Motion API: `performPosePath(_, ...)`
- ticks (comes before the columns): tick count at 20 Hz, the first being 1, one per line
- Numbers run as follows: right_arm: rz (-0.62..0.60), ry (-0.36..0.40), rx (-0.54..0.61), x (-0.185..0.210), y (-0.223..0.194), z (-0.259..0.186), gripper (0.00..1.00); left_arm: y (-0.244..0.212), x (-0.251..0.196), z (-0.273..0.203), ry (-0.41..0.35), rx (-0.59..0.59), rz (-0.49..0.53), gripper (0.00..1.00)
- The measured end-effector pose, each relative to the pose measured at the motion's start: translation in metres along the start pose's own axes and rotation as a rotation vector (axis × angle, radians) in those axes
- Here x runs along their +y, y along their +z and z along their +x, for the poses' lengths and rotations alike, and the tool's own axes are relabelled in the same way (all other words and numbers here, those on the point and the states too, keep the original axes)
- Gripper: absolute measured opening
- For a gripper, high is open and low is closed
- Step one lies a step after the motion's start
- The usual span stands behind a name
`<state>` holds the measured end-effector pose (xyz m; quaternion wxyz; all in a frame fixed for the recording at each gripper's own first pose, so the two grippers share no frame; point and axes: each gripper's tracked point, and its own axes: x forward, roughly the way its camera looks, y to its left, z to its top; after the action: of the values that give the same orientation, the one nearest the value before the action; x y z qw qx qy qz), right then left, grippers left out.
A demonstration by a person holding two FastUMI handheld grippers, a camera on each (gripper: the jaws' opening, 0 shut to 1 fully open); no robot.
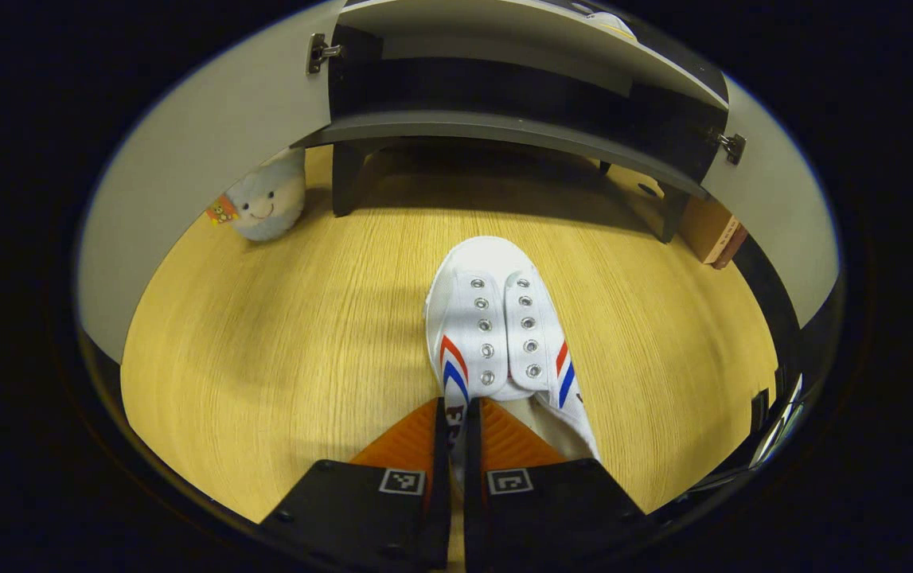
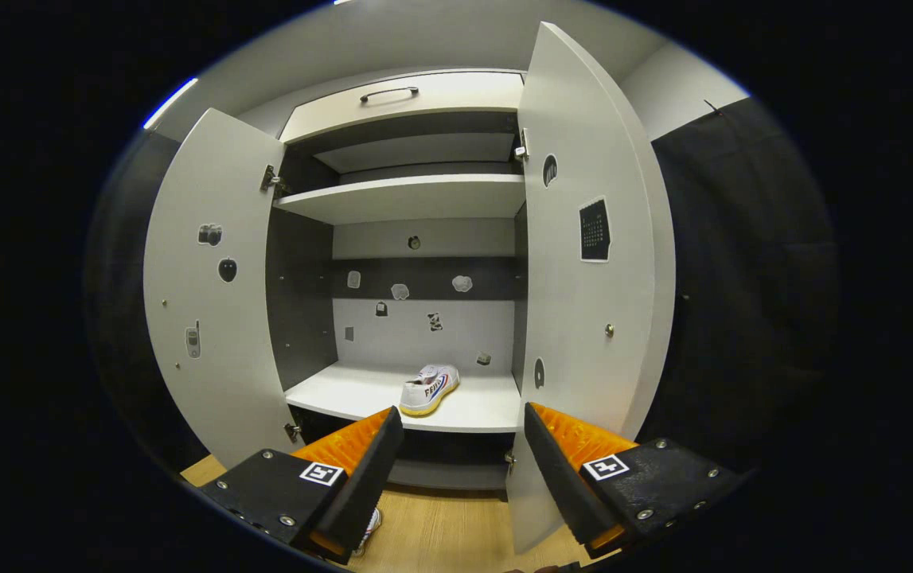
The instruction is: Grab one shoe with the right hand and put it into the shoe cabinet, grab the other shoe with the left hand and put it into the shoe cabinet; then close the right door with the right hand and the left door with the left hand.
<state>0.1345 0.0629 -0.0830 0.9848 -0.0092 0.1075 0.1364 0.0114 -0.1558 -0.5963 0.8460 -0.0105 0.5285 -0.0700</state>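
The second shoe (image 1: 496, 334) was to be lifted by the left gripper (image 1: 456, 422) and carried level, toe first, to the cabinet (image 2: 412, 398) shelf beside the first shoe (image 2: 428, 390); a firm hold was judged necessary, since only the heel rim was held. The left fingers were pressed nearly together on that rim, the shoe lying on the floor (image 1: 281, 342). The right gripper (image 2: 460, 446) was spread wide, holding nothing, before the open doors (image 2: 583, 318).
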Motion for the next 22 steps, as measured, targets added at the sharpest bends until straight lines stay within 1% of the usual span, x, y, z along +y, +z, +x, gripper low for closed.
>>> performPosePath(1,-0.008,0.001,-0.002,0.001,0.001,-0.001,0.94,0.003,0.000,0.000,0.002,-0.019,0.018,0.07)
performPosePath(3,-0.020,0.006,-0.009,0.004,0.003,-0.003,0.94,0.008,0.002,-0.003,0.014,-0.018,0.030,0.06)
performPosePath(4,-0.023,0.009,-0.013,0.006,0.005,-0.005,0.94,0.010,0.003,-0.007,0.007,-0.006,0.006,0.07)
performPosePath(7,-0.014,0.010,-0.031,0.006,0.011,-0.008,0.94,0.021,-0.006,-0.025,-0.056,0.026,-0.117,0.06)
performPosePath(9,-0.009,0.014,-0.034,0.007,0.012,-0.008,0.94,0.036,-0.008,-0.042,-0.070,0.018,-0.148,0.06)
performPosePath(12,0.002,0.025,-0.037,0.009,0.012,-0.008,0.94,0.060,-0.006,-0.066,-0.090,-0.004,-0.164,0.06)
performPosePath(13,0.008,0.030,-0.038,0.010,0.011,-0.009,0.94,0.070,0.000,-0.075,-0.089,-0.017,-0.158,0.06)
performPosePath(16,0.023,0.053,-0.044,0.016,0.014,-0.008,0.94,0.104,0.015,-0.105,-0.045,-0.090,-0.089,0.06)
performPosePath(17,0.026,0.059,-0.046,0.017,0.016,-0.007,0.94,0.119,0.019,-0.120,-0.048,-0.109,-0.093,0.06)
performPosePath(20,0.030,0.072,-0.057,0.021,0.022,-0.006,0.94,0.165,0.033,-0.164,-0.090,-0.166,-0.127,0.06)
performPosePath(22,0.036,0.081,-0.066,0.024,0.026,-0.008,0.94,0.189,0.035,-0.192,-0.114,-0.218,-0.128,0.06)
